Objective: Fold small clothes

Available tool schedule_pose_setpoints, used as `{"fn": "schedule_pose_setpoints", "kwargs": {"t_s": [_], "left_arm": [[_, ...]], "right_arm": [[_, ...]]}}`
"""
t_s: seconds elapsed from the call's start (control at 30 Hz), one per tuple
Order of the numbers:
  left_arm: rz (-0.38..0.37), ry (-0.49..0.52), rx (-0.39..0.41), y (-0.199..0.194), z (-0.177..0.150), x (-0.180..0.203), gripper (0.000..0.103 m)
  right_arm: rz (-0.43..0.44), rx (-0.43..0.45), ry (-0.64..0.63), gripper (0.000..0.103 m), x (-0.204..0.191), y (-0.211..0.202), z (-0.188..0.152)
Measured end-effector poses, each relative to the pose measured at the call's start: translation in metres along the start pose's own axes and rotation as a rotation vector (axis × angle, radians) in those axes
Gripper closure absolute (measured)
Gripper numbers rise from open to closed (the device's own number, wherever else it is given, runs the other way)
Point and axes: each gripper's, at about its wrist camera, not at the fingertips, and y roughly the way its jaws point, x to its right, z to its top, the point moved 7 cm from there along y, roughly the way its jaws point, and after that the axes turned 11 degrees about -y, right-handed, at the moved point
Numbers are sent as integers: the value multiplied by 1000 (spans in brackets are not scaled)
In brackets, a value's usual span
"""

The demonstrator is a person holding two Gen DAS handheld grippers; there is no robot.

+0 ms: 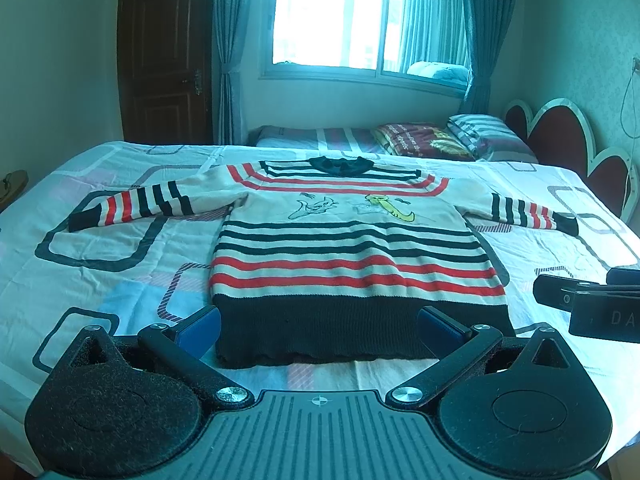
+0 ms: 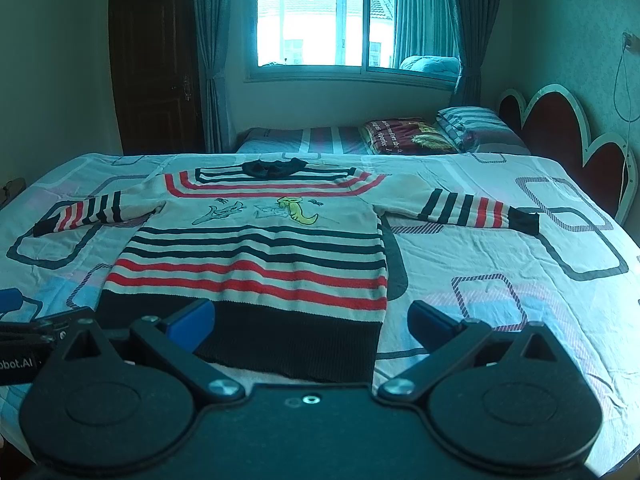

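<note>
A small cream sweater [image 1: 344, 240] with black and red stripes, a black hem and cartoon pictures lies flat and face up on the bed, both sleeves spread out; it also shows in the right wrist view [image 2: 256, 248]. My left gripper [image 1: 318, 326] is open and empty, its blue fingers either side of the hem's near edge. My right gripper [image 2: 310, 322] is open and empty, over the hem's right corner. The right gripper's body shows at the right edge of the left wrist view [image 1: 588, 300].
The bed sheet [image 1: 120, 280] is white with grey rounded squares. A second bed with a red blanket [image 1: 424, 140] and striped pillow [image 1: 484, 132] lies beyond. A red headboard [image 1: 560, 136] stands at the right. A window and a dark door are at the back.
</note>
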Motion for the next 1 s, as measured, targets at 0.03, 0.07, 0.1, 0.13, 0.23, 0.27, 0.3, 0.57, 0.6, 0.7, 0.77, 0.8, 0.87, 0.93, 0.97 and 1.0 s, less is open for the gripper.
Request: {"fn": "schedule_pose_setpoints", "kwargs": {"t_s": [0.03,0.07,0.1,0.13,0.23,0.27,0.3,0.57,0.6,0.7,0.77,0.8,0.87,0.93,0.97,1.0], "left_arm": [[0,0,1,-1,0,0,0],[-1,0,0,-1,0,0,0],[-1,1,0,-1,-1,0,0],[1,2,1,-1,0,1,0],[0,3,0,-2,0,2,0],[0,5,1,-2,-1,2,0],[-1,7,1,-2,-1,2,0],[2,10,-2,-2,1,5,0],[2,10,-2,-2,1,4,0],[3,10,-3,-2,1,4,0],[5,6,-4,-2,1,4,0],[5,5,-5,-2,1,3,0],[7,3,-9,0,2,3,0],[3,-5,-18,3,3,2,0],[4,-6,-21,5,4,2,0],[14,-2,-22,7,5,3,0]], "right_arm": [[0,-1,0,1,0,0,0],[0,0,0,1,0,0,1],[-1,0,0,0,0,0,0],[0,0,1,0,0,0,1],[-2,0,0,1,0,0,1],[-2,-1,1,0,0,0,0],[-2,-1,2,0,1,0,0],[0,1,3,0,3,0,-1],[0,0,3,1,3,0,-1],[1,-1,1,0,2,1,-1],[1,-3,0,0,3,1,-1],[1,-4,-2,0,2,2,0],[-2,-4,-6,0,2,3,1],[-11,-4,-10,0,2,5,1],[-19,-6,-9,0,4,7,1],[-22,-11,-5,0,6,9,1]]}}
